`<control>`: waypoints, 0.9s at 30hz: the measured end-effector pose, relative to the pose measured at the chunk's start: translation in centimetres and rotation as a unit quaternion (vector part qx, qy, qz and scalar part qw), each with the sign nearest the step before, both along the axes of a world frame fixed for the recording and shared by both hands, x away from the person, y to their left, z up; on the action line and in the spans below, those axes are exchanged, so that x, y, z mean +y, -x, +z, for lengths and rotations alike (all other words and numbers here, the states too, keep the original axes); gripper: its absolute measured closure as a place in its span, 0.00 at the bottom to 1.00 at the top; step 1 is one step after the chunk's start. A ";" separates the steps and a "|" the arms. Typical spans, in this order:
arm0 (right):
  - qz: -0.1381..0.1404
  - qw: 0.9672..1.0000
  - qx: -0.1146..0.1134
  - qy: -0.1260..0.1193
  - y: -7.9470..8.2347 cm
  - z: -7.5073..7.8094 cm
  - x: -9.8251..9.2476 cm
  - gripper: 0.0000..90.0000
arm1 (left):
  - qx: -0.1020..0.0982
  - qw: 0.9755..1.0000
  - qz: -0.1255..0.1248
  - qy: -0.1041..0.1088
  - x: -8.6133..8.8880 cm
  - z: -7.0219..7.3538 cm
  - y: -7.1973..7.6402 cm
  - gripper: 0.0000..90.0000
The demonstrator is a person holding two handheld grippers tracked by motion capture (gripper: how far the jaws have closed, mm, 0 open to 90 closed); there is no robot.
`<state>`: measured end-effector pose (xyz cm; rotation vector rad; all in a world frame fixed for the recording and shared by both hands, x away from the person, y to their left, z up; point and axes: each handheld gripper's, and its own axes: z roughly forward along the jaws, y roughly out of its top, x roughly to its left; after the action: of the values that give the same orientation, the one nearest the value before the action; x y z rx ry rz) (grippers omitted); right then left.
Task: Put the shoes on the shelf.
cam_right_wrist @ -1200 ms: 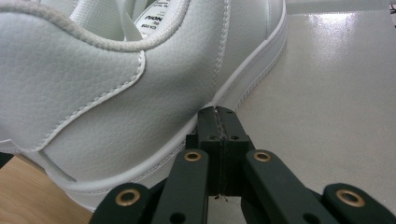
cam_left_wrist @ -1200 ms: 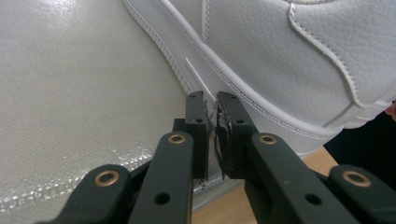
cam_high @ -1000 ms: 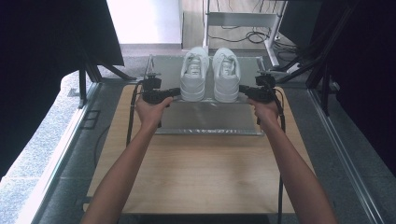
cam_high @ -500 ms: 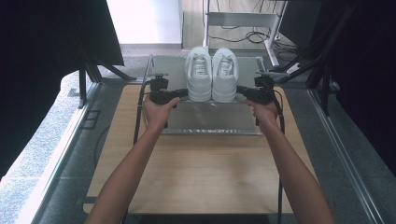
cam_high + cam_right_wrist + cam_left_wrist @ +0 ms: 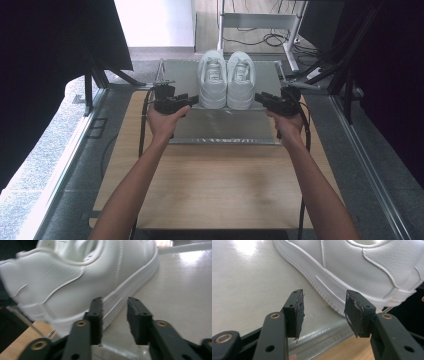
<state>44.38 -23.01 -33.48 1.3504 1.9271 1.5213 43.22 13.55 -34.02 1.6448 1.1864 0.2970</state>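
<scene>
The left gripper (image 5: 324, 312) stood wide open and empty, the right gripper (image 5: 115, 320) narrower, also empty. Between them sat white sneakers (image 5: 226, 80), side by side, on a grey tray (image 5: 220, 125).

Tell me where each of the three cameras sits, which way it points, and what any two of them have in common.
High view: above the person's side, looking forward and down at the table; both forearms, left tongs and right tongs show.
Left gripper view: rides the left tongs, looking along open jaws at the left shoe on the grey tray.
Right gripper view: rides the right tongs, open jaws toward the right shoe.
Shared: both gripper views show a white shoe's side and the tray.
</scene>
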 end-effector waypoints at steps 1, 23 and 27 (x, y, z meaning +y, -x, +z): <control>0.004 1.000 -0.006 0.007 0.4 0.0 0.0 0.65 | -0.007 1.000 0.001 0.005 0.2 0.0 0.5 0.54; 0.031 0.998 -0.060 -0.008 9.7 -5.2 -2.4 0.58 | -0.022 0.998 -0.053 -0.008 3.9 -4.9 9.4 0.49; 0.031 0.998 -0.055 -0.003 10.8 -6.8 -2.9 0.58 | -0.010 0.999 -0.049 -0.011 4.0 -7.0 10.2 0.49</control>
<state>33.57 -25.89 -40.29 1.1942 1.9137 1.5974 32.97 17.58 -41.02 1.7096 1.0858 0.2650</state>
